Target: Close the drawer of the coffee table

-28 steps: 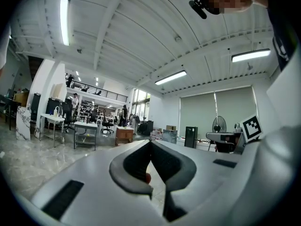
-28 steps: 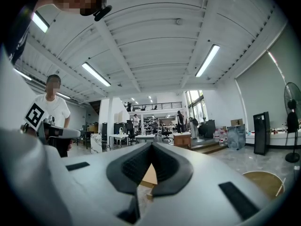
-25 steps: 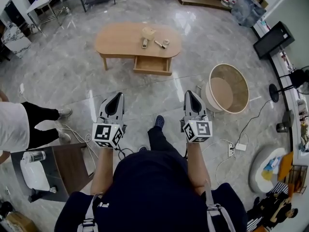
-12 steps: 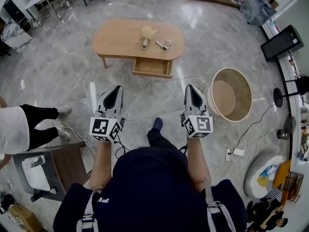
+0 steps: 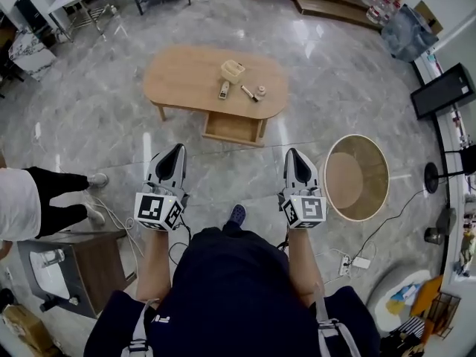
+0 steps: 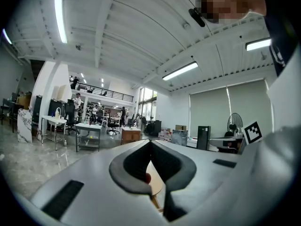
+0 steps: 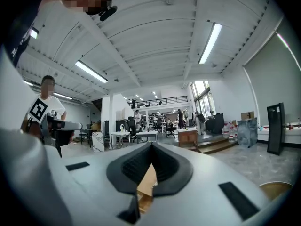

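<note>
Head view: an oval wooden bench (image 5: 186, 76) stands in the upper middle of the frame, on a shiny stone floor (image 5: 111, 125).
Drawer: the drawer (image 5: 233, 128) stands pulled out of the bench's side, just below its top in the frame. Its inside looks like bare wood, with nothing that I can make out in it.
Left claw: the left claw (image 5: 175, 149) is at the lower left of centre, its jaws together and holding nothing. It is well apart from the drawer.
Right claw: the right claw (image 5: 295, 153) is at the lower right of centre, also with jaws together and empty, and equally far away.
On the bench: a small box (image 5: 232, 69) and some little things (image 5: 249, 94) lie above the drawer in the frame.
How it will handle: probably stiff and rather light, sliding straight in when pushed.
Where to take hold: no grip seems needed. The closed tips can press on the middle of the front panel, so the drawer does not go in crooked.
Risk: on such a smooth floor a hard push may move the whole bench and shake the little things.
</note>
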Motion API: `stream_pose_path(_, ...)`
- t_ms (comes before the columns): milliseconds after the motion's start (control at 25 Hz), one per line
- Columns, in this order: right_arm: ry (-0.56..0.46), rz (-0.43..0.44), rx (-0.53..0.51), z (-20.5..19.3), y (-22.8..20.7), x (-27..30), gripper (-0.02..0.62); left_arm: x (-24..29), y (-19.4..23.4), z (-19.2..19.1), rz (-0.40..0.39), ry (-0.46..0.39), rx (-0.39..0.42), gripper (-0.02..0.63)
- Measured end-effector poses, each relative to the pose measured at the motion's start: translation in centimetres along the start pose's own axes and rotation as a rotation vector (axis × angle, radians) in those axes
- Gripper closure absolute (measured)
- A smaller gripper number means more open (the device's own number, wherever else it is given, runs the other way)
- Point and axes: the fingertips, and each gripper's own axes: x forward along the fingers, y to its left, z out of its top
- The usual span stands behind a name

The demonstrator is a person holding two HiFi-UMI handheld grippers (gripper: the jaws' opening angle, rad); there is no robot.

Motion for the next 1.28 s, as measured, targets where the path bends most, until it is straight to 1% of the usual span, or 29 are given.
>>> stream_pose_path(200,-0.002,0.016,0.005,0.2,-1.9,2.4,0.571,2.6,0.3,1.2,0.015,-0.017,0.009,0.58)
stream_pose_path(400,0.018,0.029,0.01,-0.7,-3.1,4.0,0.571,4.8,0.5,1.3,0.026,-0.016,0.012,0.58)
stream_pose_path(560,0.029,0.027,0.021,-1.3,-3.5,5.0,0.571,5.8,0.5,0.4,0.021,0.001,0.021,0.58)
stream_pose_path(880,0.028,0.016,0.025,-2.1,-4.0,7.7,0.571,8.2,1.8,-1.5,0.013,0.033,0.007,0.58)
stream_pose_path(1080,0.024,0.007,0.016,-2.9,-3.9,10.3,0.571,10.0,4.3,-2.7,0.019,0.043,-0.002,0.58)
stream_pose_path(1280,0.019,-0.008,-0.006,-4.5,-4.2,12.6,0.571,12.1,6.8,-5.1,0.01,0.054,-0.013,0.58)
